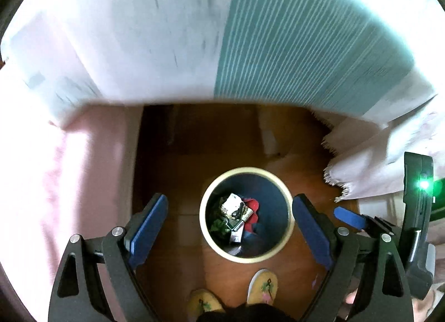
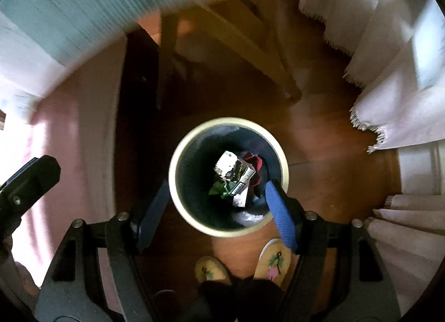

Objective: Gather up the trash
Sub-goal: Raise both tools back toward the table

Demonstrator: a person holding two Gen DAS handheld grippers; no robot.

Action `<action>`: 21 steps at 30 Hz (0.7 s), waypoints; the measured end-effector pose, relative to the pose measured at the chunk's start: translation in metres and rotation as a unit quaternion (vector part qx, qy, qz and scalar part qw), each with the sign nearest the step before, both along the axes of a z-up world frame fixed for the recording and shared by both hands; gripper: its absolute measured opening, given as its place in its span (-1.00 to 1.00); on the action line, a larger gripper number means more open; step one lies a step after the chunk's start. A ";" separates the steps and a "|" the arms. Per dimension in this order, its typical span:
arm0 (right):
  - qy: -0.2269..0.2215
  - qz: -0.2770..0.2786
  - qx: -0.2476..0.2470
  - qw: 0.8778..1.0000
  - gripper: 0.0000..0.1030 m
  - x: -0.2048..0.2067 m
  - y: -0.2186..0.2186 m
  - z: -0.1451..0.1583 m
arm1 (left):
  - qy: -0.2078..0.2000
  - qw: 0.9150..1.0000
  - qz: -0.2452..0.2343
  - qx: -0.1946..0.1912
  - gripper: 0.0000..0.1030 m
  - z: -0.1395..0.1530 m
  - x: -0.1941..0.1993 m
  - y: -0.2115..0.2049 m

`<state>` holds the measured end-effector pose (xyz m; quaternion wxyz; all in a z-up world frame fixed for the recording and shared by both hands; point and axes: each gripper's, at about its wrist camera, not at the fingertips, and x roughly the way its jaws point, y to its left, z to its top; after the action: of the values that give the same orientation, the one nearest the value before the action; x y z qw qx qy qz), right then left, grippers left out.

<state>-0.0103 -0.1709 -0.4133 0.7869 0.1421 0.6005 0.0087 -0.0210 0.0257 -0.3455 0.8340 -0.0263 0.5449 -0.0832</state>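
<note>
Now the trash [image 2: 235, 176] lies inside the bin [image 2: 178, 155] on the floor; left gripper [image 1: 230, 227] and right gripper [image 2: 217, 210] both stand apart, empty, above it. Whether more trash remains elsewhere, I cannot tell.

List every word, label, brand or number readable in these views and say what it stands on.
No text can be read in either view.
Wrappers in the trash bin: printing shows on a light packet, too small and blurred to read.
Striped cloth: only stripes, no lettering.
Slippers: flower pictures, no words.
Left gripper and right gripper: no markings visible.
</note>
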 end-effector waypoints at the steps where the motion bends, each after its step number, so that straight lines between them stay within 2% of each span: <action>1: -0.003 0.001 0.000 1.000 0.35 -0.001 0.000 0.017 | -0.005 1.000 -0.001 0.003 0.79 0.015 -0.004 0.001; 5: -0.029 0.005 0.001 1.000 0.35 -0.010 -0.004 0.095 | -0.025 1.000 -0.004 0.014 0.79 0.092 -0.022 0.004; 15: -0.119 0.018 -0.013 0.993 0.36 -0.033 0.001 0.282 | -0.065 0.998 -0.010 -0.002 0.79 0.240 -0.040 0.026; 21: -0.174 0.027 -0.033 0.984 0.36 -0.040 0.016 0.368 | -0.103 0.994 -0.025 -0.005 0.79 0.332 -0.043 0.035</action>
<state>-0.0506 -0.1552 -0.0452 0.8832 0.0963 0.4578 0.0344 -0.0638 0.0610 -0.0132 0.8830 -0.0079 0.4566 -0.1086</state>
